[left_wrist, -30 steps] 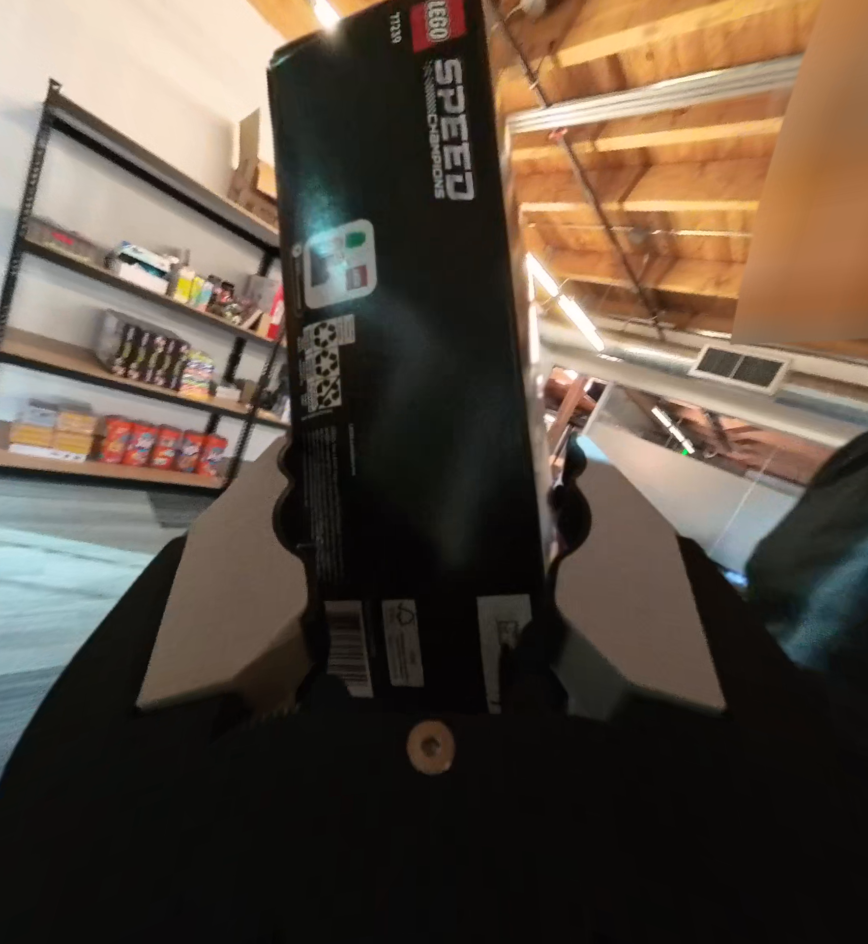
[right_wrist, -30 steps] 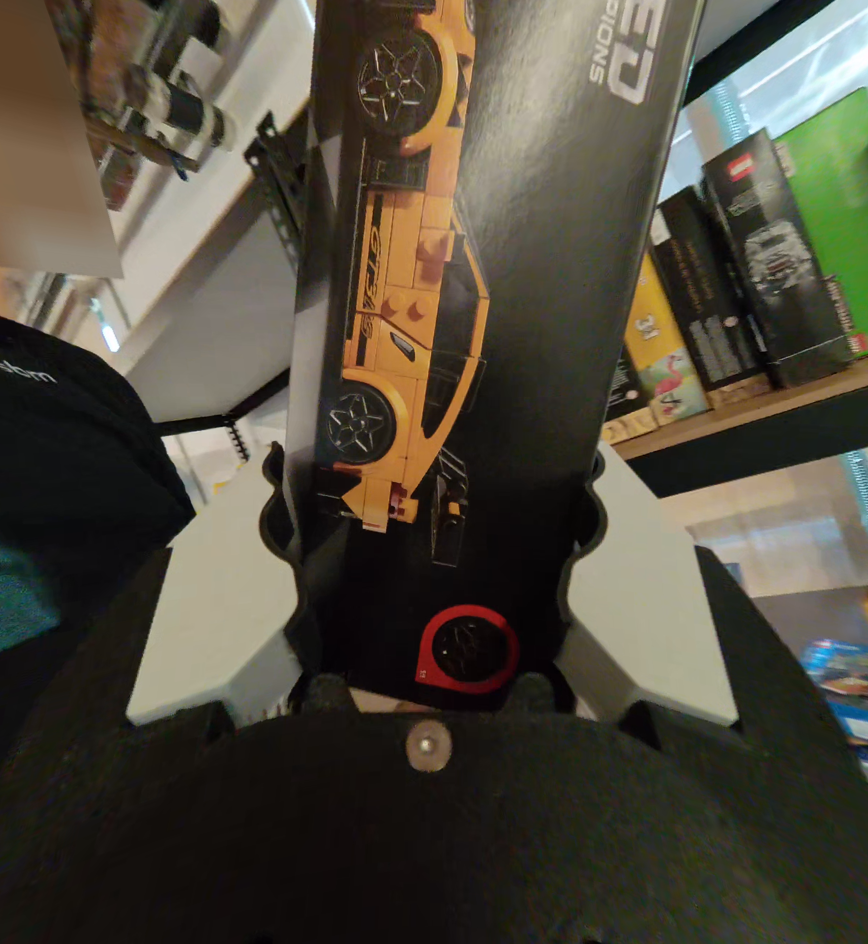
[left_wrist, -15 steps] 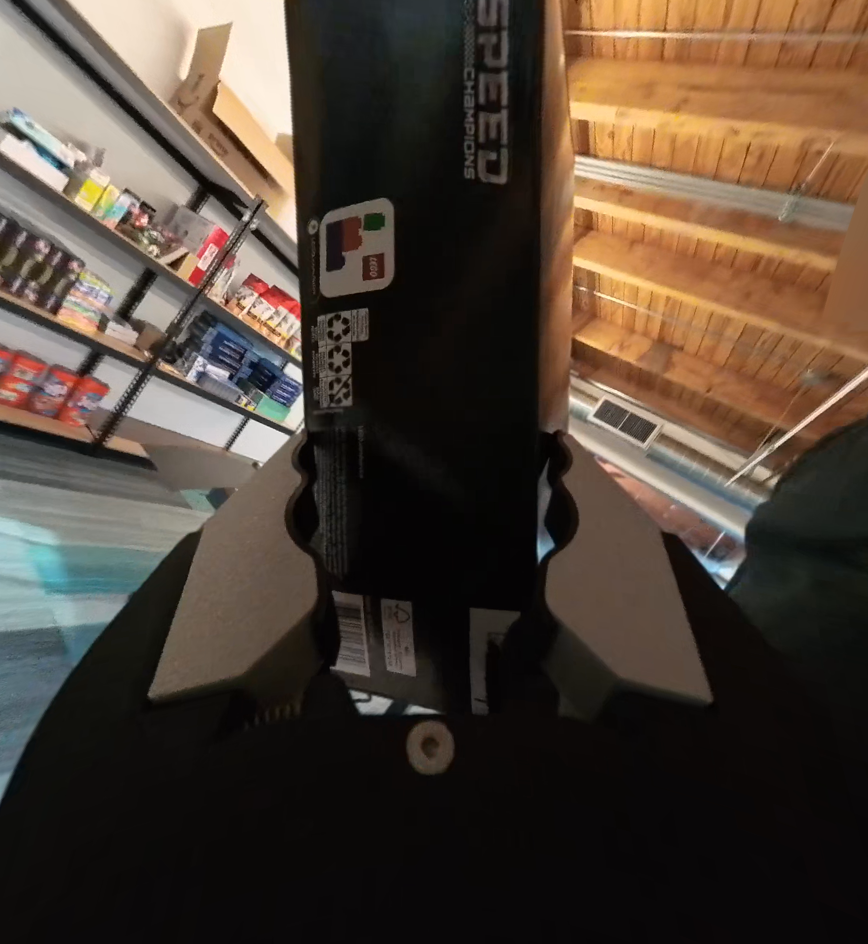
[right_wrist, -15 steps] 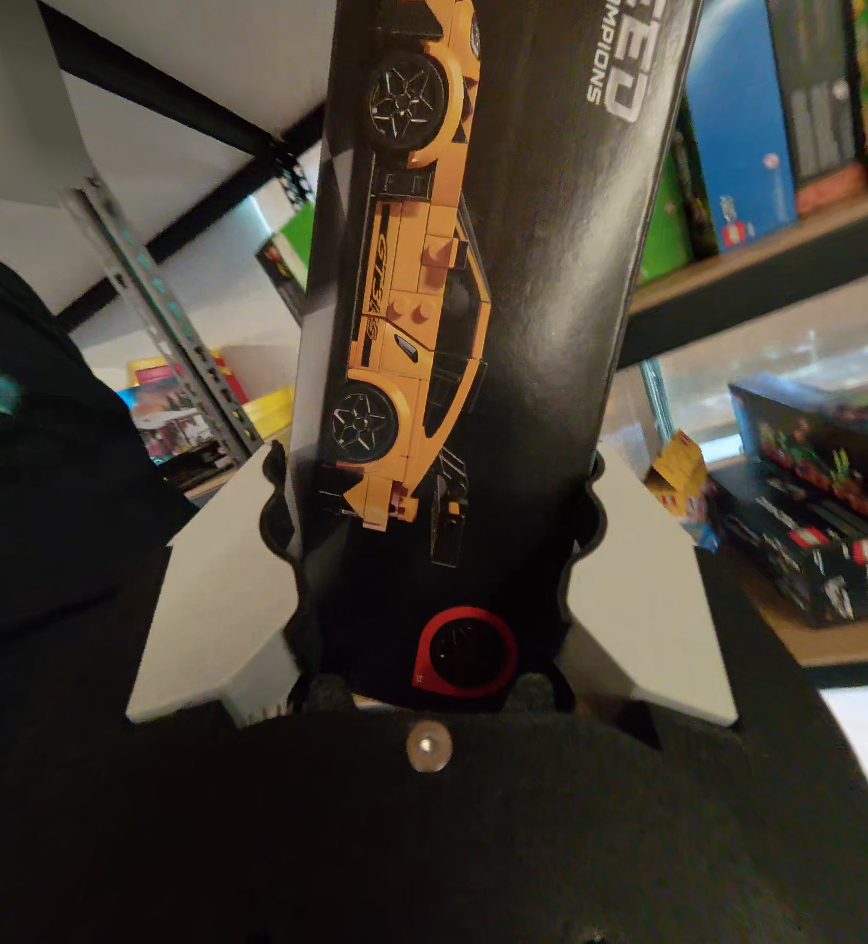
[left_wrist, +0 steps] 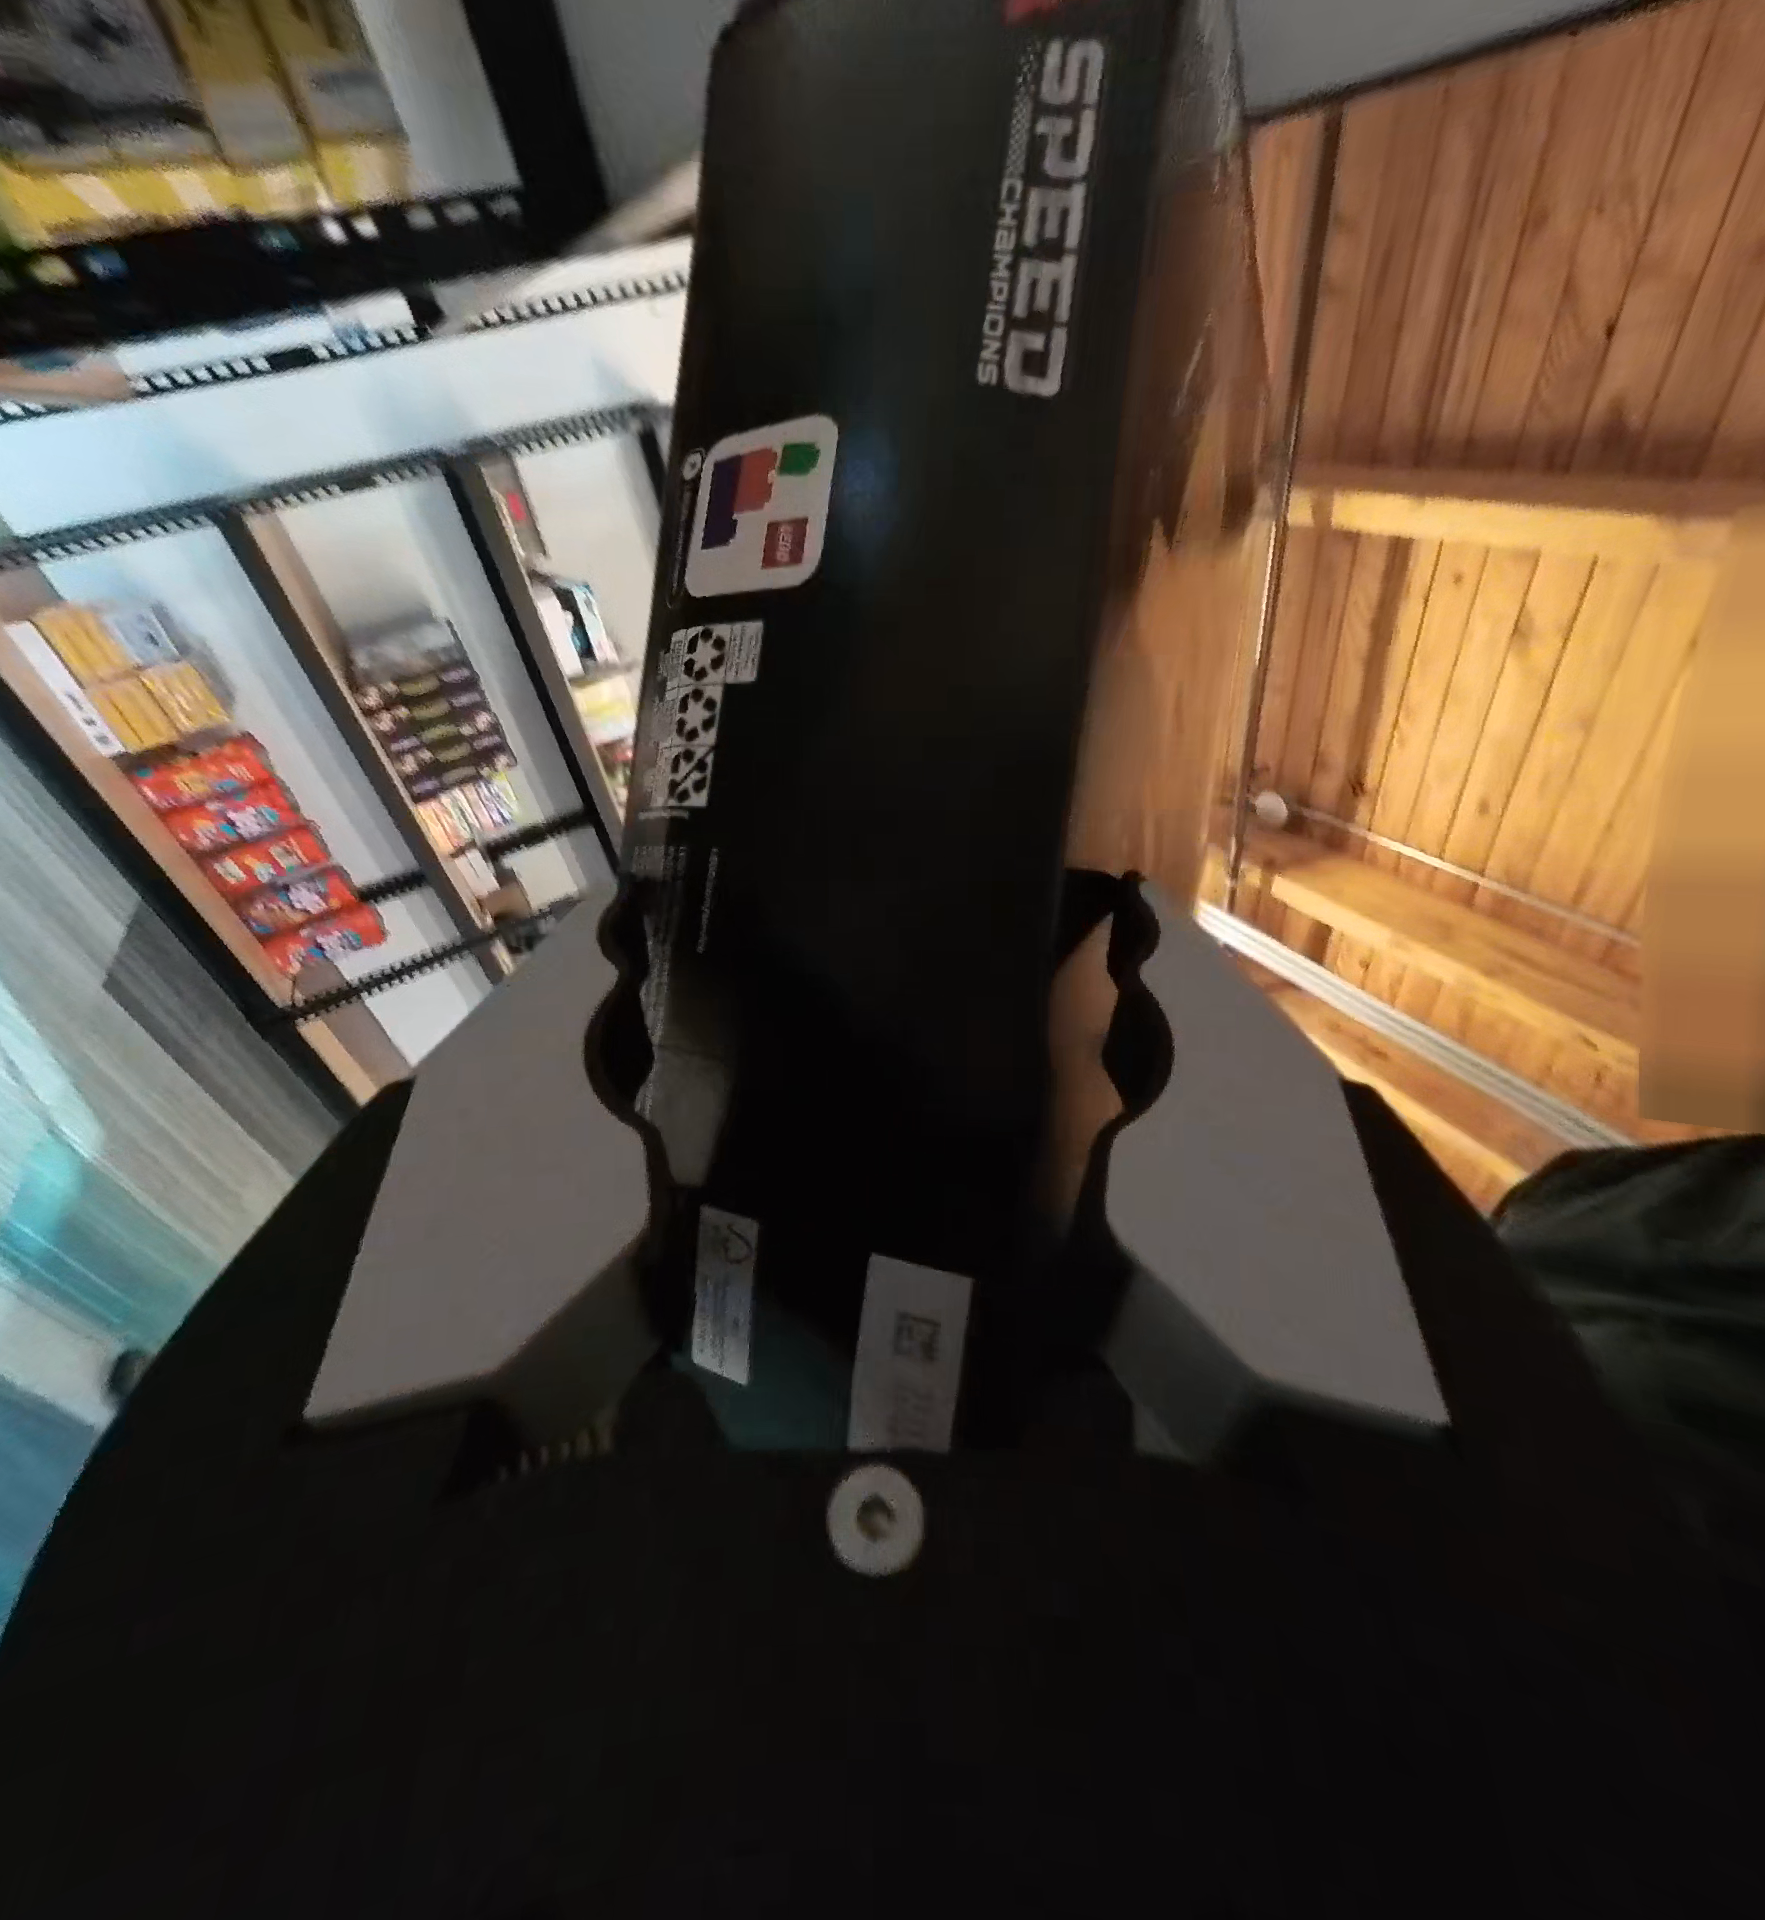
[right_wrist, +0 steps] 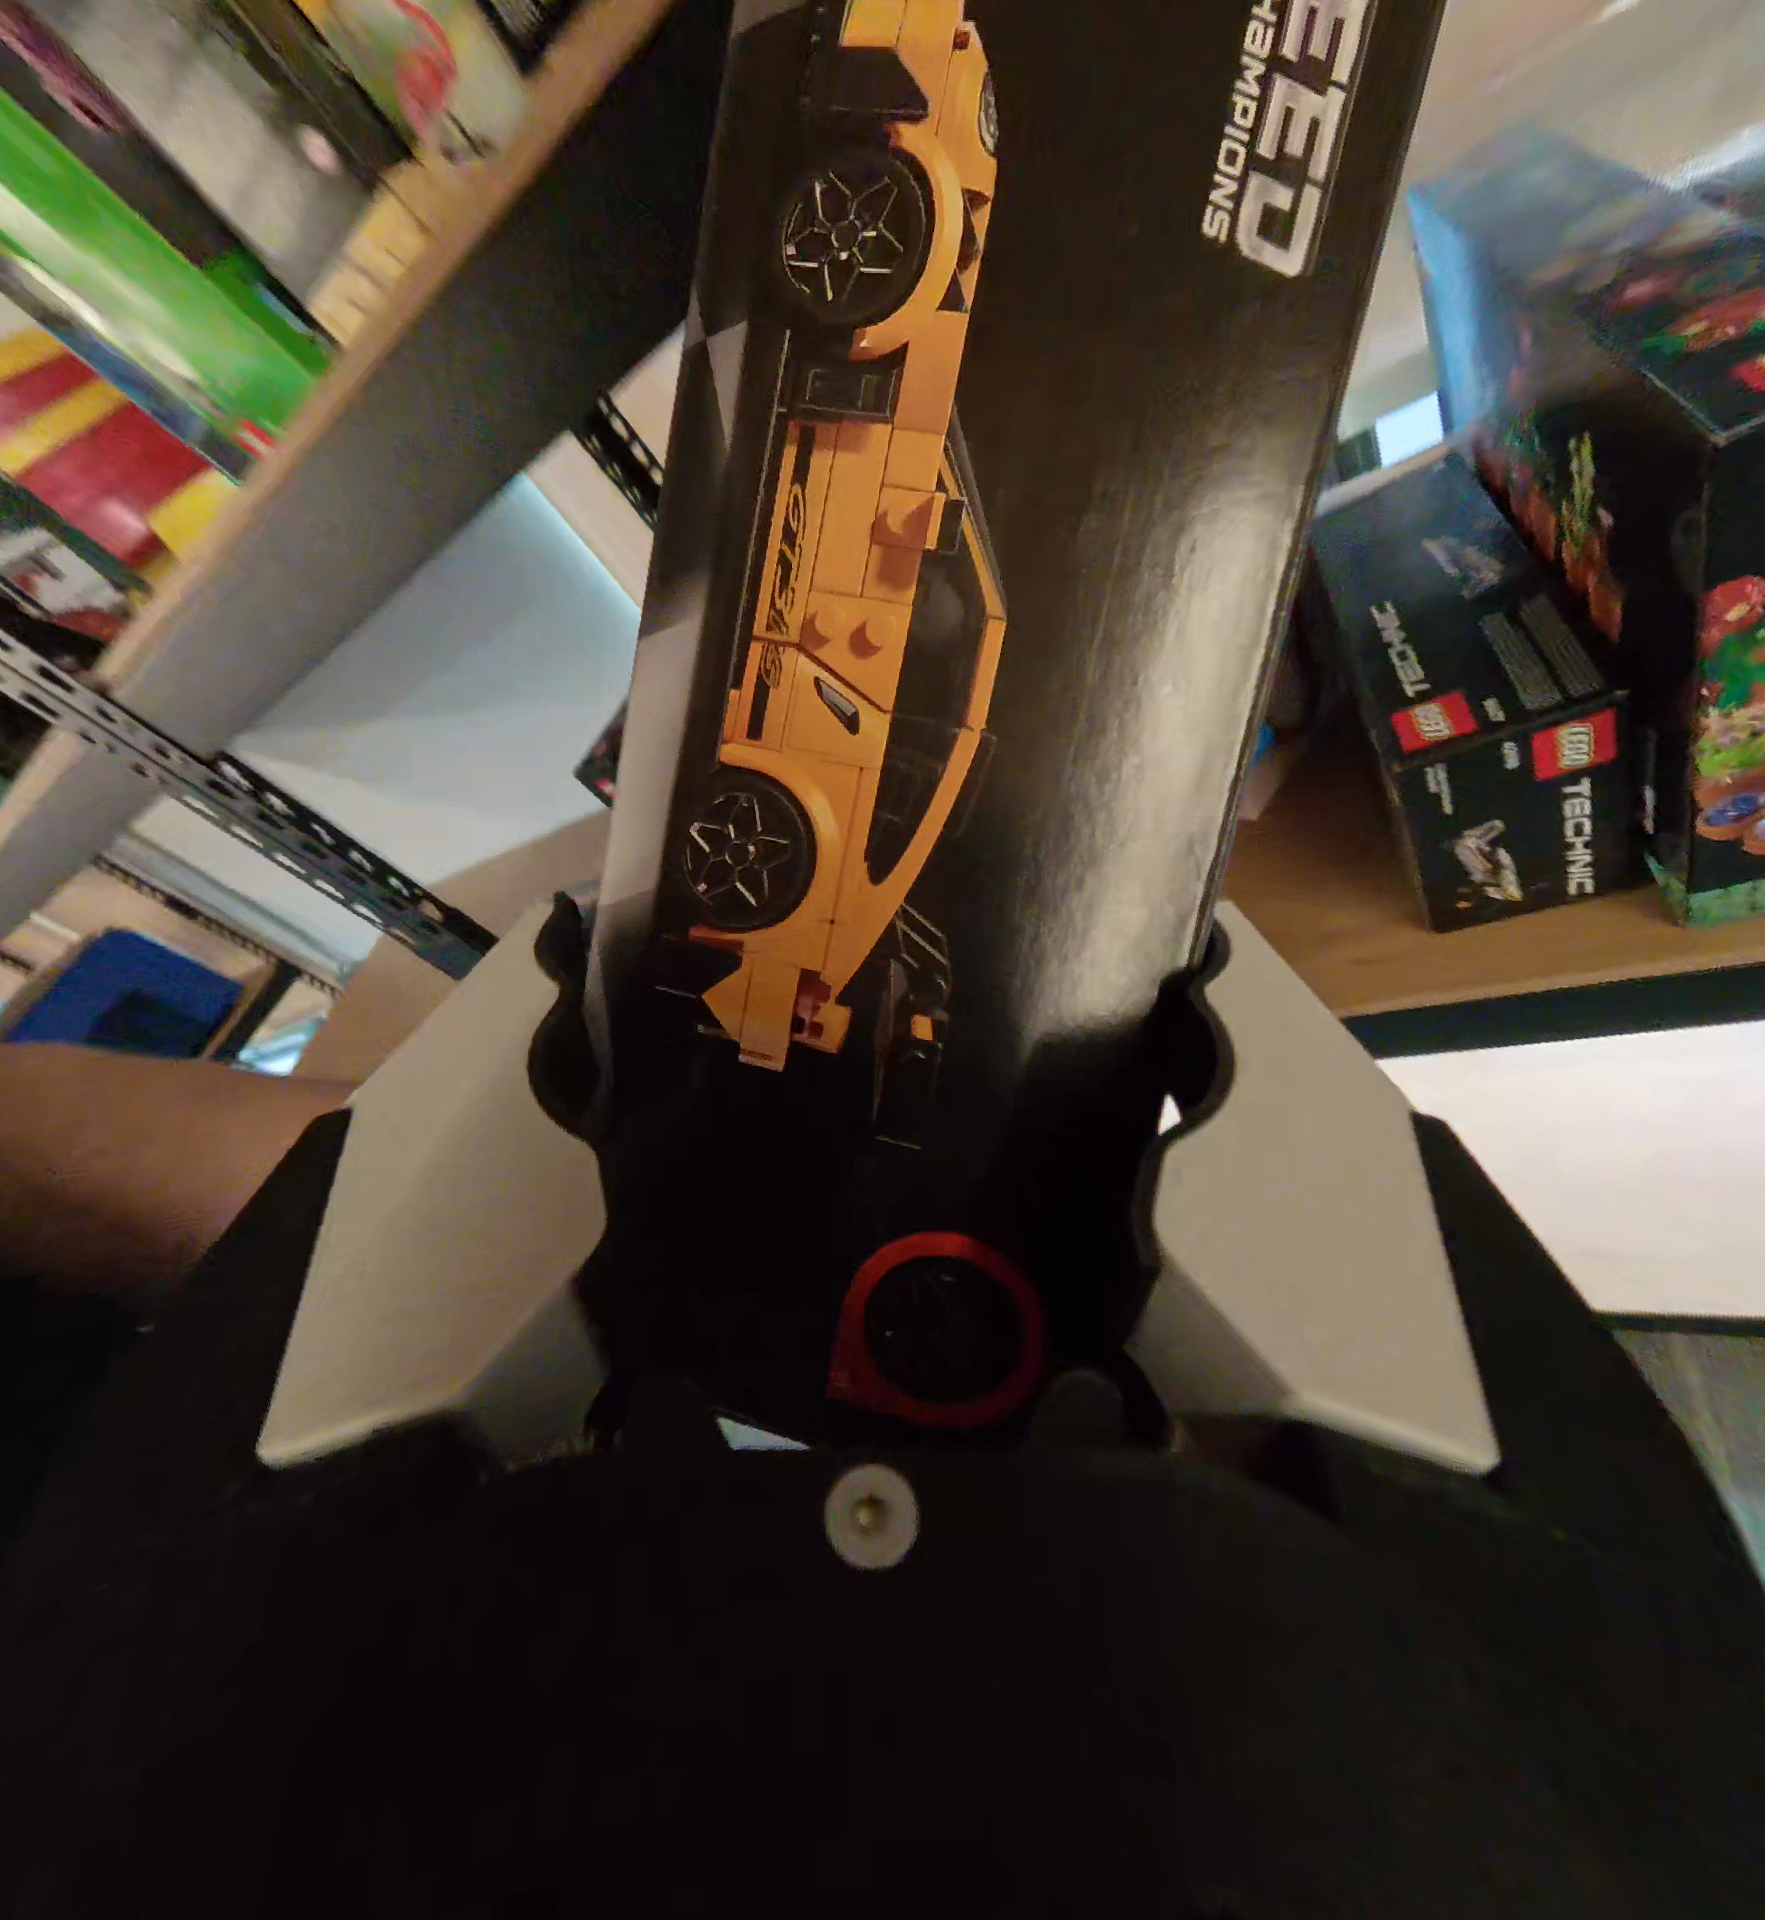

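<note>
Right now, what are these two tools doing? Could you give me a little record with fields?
left tool: shut on a black toy brick set box, its printed back side toward the camera
right tool: shut on a black box with an orange brick car pictured
behind left: metal shelving with red packets; wooden ceiling
behind right: wooden shelf with black boxes and a flower-print box

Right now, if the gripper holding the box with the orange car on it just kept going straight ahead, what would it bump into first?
The right gripper holds a black toy box, which leads. Straight ahead, past the box, the nearest thing looks like the shelf board crossing behind it, so the box's far end would probably strike that first. Depth is hard to judge.
</note>
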`<act>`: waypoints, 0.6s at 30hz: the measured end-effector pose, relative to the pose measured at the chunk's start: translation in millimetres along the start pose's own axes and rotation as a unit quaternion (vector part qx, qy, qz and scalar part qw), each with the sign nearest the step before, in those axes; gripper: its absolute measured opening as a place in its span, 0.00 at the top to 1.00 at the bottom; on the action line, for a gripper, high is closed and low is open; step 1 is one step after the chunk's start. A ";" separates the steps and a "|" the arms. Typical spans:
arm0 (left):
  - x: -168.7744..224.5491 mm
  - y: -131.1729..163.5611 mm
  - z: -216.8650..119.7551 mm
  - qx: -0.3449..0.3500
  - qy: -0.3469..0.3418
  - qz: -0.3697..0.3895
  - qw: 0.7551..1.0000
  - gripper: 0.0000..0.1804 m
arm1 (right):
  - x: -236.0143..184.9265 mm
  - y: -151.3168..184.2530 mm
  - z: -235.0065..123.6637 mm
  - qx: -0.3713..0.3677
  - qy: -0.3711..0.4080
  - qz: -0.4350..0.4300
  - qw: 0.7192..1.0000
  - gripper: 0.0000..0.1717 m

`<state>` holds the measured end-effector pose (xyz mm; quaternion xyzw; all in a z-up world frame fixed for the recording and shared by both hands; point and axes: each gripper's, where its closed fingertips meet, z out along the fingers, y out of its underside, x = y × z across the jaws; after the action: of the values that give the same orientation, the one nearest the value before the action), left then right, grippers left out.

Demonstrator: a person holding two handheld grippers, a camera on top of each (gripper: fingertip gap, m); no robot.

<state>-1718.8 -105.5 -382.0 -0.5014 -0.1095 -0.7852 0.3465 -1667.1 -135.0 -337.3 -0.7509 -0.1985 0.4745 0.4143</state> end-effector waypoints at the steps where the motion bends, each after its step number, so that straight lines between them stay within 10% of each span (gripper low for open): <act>1: -15.3 -5.9 1.8 0.014 -0.005 -0.004 1.000 0.52 | 15.8 -0.1 6.9 -0.015 0.000 -0.001 1.000 0.35; 18: -188.8 -96.6 11.1 0.196 -0.110 -0.101 0.969 0.54 | 176.3 -10.2 134.2 -0.228 0.072 -0.069 0.969 0.38</act>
<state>-1725.6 53.4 -522.8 -0.4936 -0.3489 -0.7193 0.3424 -1700.8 51.0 -453.4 -0.8422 -0.3220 0.3319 0.2771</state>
